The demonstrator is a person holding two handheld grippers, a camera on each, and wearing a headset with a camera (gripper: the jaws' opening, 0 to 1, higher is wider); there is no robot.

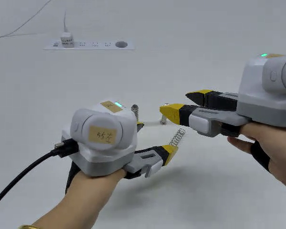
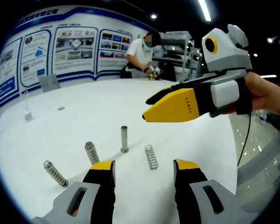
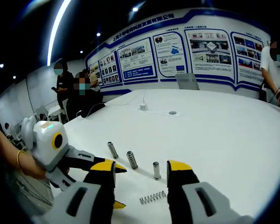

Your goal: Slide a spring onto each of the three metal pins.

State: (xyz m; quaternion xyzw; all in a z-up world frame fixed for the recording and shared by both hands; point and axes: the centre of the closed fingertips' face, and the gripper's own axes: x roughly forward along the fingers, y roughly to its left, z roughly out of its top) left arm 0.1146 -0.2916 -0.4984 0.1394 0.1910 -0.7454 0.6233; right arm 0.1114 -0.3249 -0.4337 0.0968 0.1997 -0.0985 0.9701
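Left gripper (image 1: 155, 138), jaws spread and empty, sits in the head view near the bare pin (image 1: 164, 119). The right gripper (image 1: 183, 104), also spread and empty, hangs just above that pin, and a loose spring (image 1: 178, 137) lies on the table (image 1: 205, 191) beside it. In the left gripper view the bare pin stands upright ahead between the jaws, the loose spring just right of it, a spring-covered pin (image 2: 91, 152) left of it and a second spring-covered pin (image 2: 55, 173) further left. In the right gripper view the loose spring lies nearer the camera than the bare pin.
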